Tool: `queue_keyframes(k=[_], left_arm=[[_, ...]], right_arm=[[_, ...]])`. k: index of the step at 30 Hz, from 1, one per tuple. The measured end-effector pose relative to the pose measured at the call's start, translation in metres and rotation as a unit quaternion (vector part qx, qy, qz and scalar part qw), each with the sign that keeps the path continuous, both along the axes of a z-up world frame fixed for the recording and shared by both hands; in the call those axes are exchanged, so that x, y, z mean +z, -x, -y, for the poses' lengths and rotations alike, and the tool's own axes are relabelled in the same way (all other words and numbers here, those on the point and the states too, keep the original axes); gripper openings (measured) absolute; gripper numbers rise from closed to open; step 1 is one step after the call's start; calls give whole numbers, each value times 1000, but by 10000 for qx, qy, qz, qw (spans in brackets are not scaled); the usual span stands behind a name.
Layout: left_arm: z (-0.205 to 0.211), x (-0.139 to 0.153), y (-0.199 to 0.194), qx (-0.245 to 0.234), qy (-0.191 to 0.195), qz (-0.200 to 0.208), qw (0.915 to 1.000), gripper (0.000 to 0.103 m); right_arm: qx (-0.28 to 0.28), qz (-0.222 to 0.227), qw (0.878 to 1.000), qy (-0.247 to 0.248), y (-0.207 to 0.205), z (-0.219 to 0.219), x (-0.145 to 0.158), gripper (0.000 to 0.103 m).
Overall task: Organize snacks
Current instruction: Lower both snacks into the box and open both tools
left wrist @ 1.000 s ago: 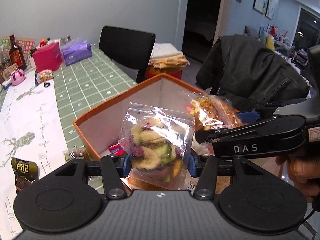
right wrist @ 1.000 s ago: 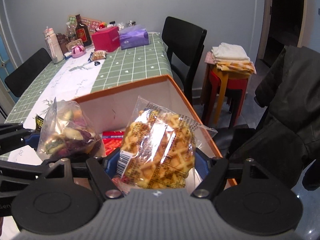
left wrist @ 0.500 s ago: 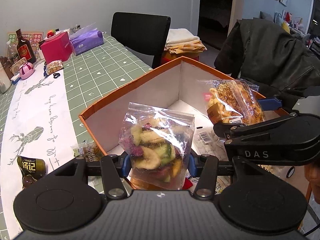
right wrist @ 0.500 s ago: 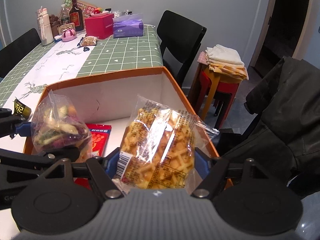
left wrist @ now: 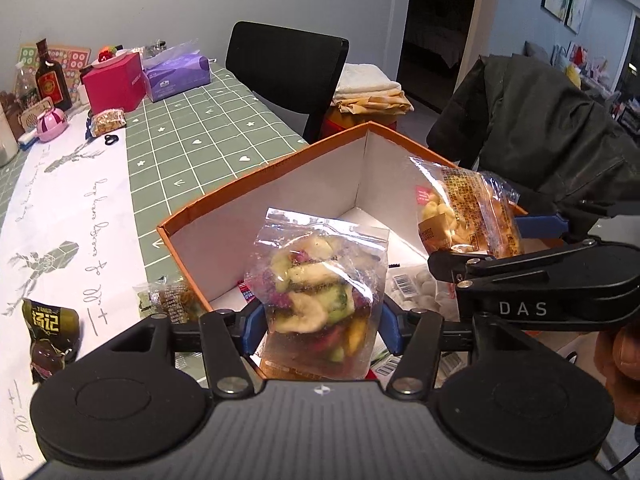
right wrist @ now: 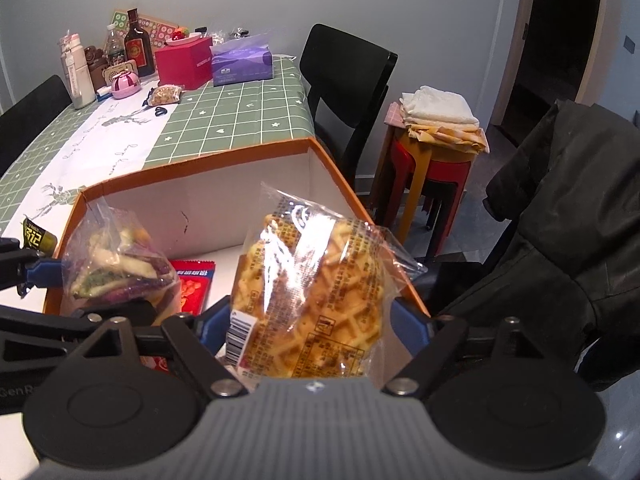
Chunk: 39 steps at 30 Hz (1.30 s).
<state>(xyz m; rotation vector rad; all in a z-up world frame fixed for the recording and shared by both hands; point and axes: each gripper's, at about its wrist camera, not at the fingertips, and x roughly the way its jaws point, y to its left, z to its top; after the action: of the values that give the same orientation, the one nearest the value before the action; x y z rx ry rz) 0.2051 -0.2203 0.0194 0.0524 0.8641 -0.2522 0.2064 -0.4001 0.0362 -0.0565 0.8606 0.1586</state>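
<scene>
My left gripper (left wrist: 318, 326) is shut on a clear bag of dried fruit chips (left wrist: 320, 292) and holds it above the near corner of an orange box with white inside walls (left wrist: 280, 204). My right gripper (right wrist: 312, 334) is shut on a clear waffle packet (right wrist: 316, 304) and holds it over the same box (right wrist: 200, 196). The waffle packet also shows in the left wrist view (left wrist: 464, 216), and the fruit bag in the right wrist view (right wrist: 116, 268). A red snack packet (right wrist: 194, 284) and other wrapped snacks (left wrist: 416, 288) lie on the box floor.
A dark green snack packet (left wrist: 50, 330) and a small clear packet (left wrist: 168, 300) lie on the table left of the box. A pink box (right wrist: 184, 62), purple tissue pack (right wrist: 242, 60) and bottles (right wrist: 138, 42) stand at the far end. A black chair (right wrist: 348, 80) and a jacket-draped chair (right wrist: 568, 208) stand right.
Both grippers have kept their packets and lifted slightly; the views tilted so more of the box's inside and the table's far end shows. The waffle packet shifted right of the fruit bag.
</scene>
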Motion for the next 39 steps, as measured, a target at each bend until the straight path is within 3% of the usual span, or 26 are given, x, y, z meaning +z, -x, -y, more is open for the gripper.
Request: queue_keyframes(k=[6,8,13,26,39], left_arm=[[-17,8,-1,248,803,-14,9965,75],[-21,14,0,333,920,137,9951,84],[-20,26,3,291,949,378,9943,86],[-18,41,18,128,710,620,9955,86],[-57,57,37,378,585,748,9948,86]], right_arm=[[-246,43,9968,-759,-2,16,8,86],[-294,79,9950,-952,-1,18,11,88],[-384,272,9923,-1146,2,20,19,95],[-254,339,9928,-1122,10,11,26,95],[-28,435,9933,-1070,20,-20,40,95]])
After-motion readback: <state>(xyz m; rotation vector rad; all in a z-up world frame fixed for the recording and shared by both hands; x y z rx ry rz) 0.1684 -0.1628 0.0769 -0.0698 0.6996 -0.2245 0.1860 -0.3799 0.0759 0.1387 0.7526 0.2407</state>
